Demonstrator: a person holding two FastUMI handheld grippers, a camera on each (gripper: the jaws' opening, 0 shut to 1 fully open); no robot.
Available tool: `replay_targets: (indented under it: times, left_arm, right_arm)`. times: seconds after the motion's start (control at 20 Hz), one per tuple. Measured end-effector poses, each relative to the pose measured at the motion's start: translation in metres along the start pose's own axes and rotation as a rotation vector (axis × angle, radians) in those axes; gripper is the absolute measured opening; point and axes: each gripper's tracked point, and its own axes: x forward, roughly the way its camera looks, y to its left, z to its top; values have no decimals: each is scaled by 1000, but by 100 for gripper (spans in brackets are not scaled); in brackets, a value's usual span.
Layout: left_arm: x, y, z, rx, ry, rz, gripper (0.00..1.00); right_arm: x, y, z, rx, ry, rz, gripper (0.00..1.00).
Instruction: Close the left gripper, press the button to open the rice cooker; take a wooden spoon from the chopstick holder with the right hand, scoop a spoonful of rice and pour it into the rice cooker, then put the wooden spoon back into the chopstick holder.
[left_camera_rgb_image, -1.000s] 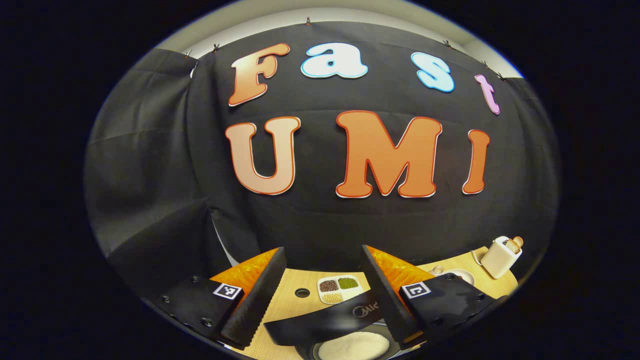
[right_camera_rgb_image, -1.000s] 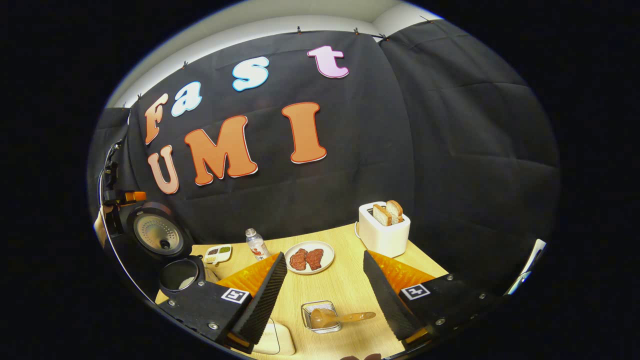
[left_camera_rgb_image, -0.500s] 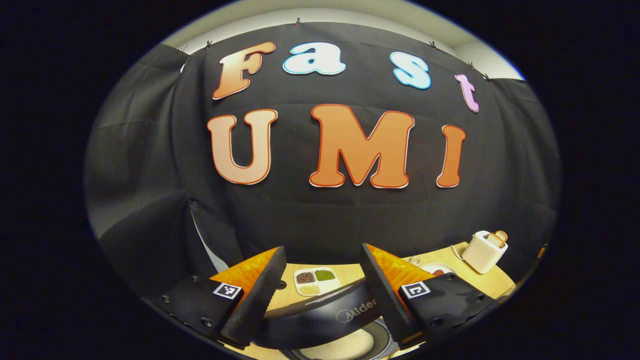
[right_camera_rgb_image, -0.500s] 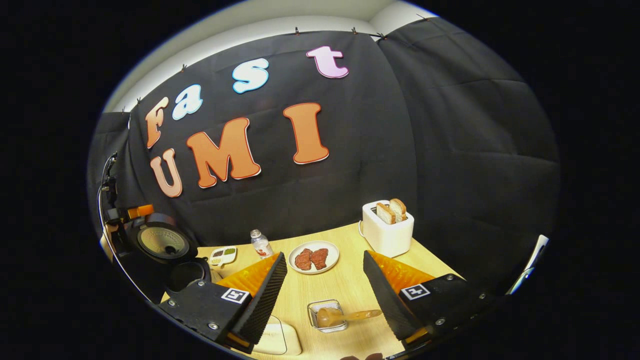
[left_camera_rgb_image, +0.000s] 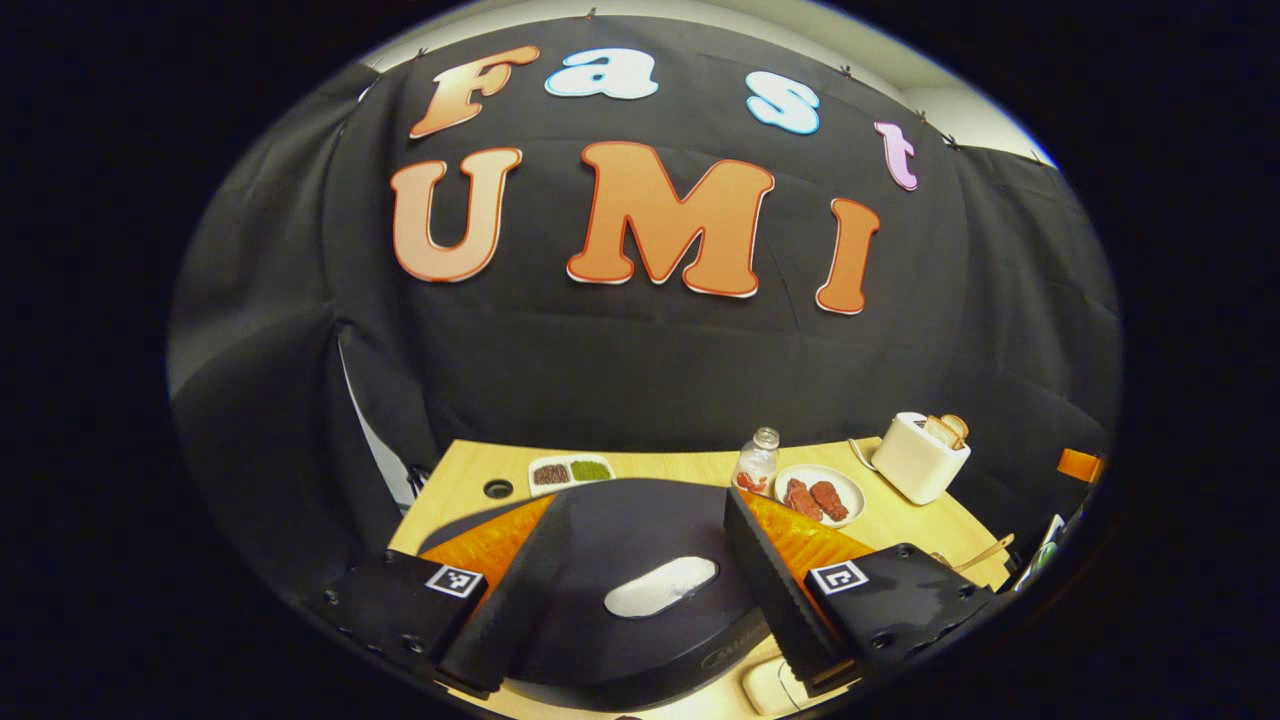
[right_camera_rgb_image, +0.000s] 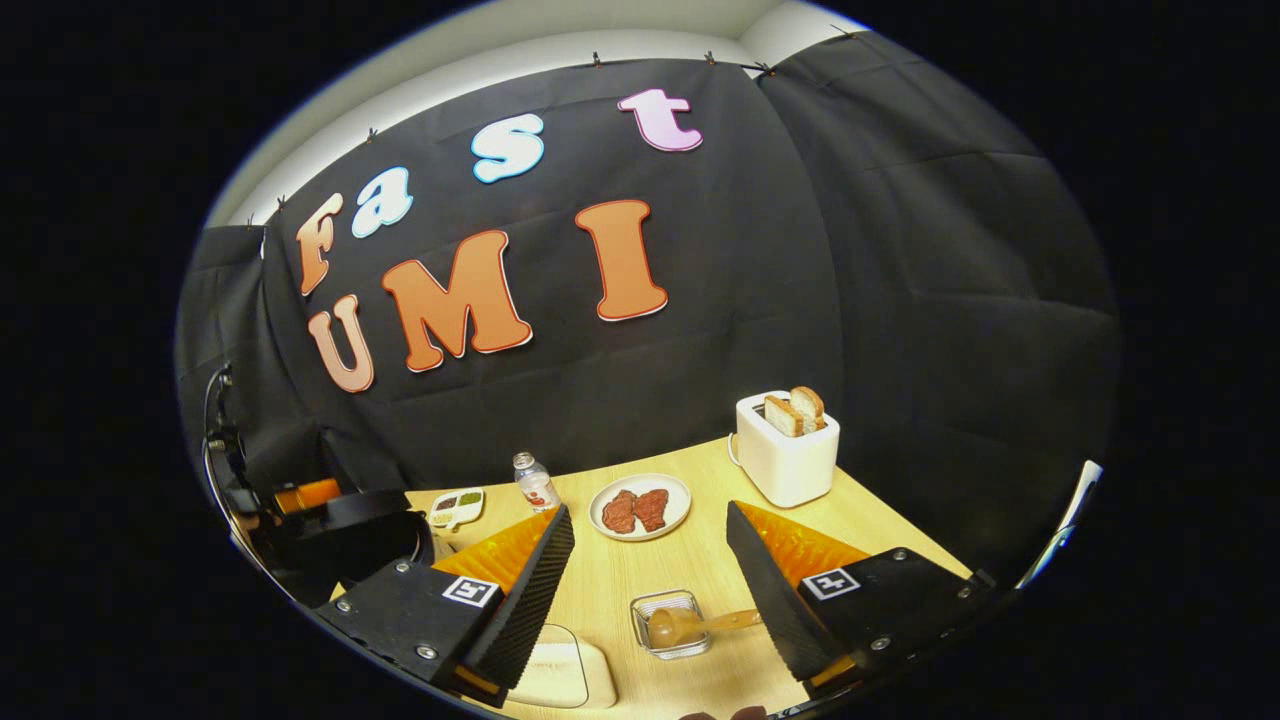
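The black rice cooker (left_camera_rgb_image: 610, 560) lies right under my left gripper (left_camera_rgb_image: 645, 500), its lid down flat with a silver oval part (left_camera_rgb_image: 660, 587) on top. The fingers stand open, one over each side of the lid, and I cannot tell whether they touch it. In the right gripper view the cooker (right_camera_rgb_image: 350, 535) sits at the far left with its lid lowered. My right gripper (right_camera_rgb_image: 648, 510) hangs open above the table with nothing between its fingers. Below it, a small glass holder (right_camera_rgb_image: 668, 625) holds the wooden spoon (right_camera_rgb_image: 700, 622), whose handle leans to the right.
On the wooden table (right_camera_rgb_image: 620, 580) stand a white toaster (right_camera_rgb_image: 788, 455) with bread, a plate of meat (right_camera_rgb_image: 640, 507), a small bottle (right_camera_rgb_image: 537, 485) and a divided dish of beans (right_camera_rgb_image: 455, 505). A white container (right_camera_rgb_image: 565, 675) sits near the front edge.
The cooker lid went from upright, with rice showing in the pot, down to flat. My left gripper tilted downward over it. The right gripper hardly moved.
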Motion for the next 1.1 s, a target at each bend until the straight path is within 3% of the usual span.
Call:
replay_targets:
  times: [0.3,0.65,0.7,0.9,0.95,1.1]
  left_arm:
    - [-1,-3,-38,30,-71,39,97]
    - [0,-9,-83,135,-56,74,99]
    - [-1,-8,-78,140,-108,69,100]
    - [-1,-7,-100,120,-95,63,100]
    - [-3,-7,-90,148,-148,62,100]
    - [0,-10,-86,162,-136,52,100]
  right_arm:
    - [3,3,-15,-6,30,1,95]
    - [5,10,-28,-7,54,8,95]
    - [6,9,-26,-10,47,7,95]
    - [5,6,-20,9,34,4,95]
    - [5,5,-21,17,35,4,95]
    - [0,2,-19,8,28,-4,95]
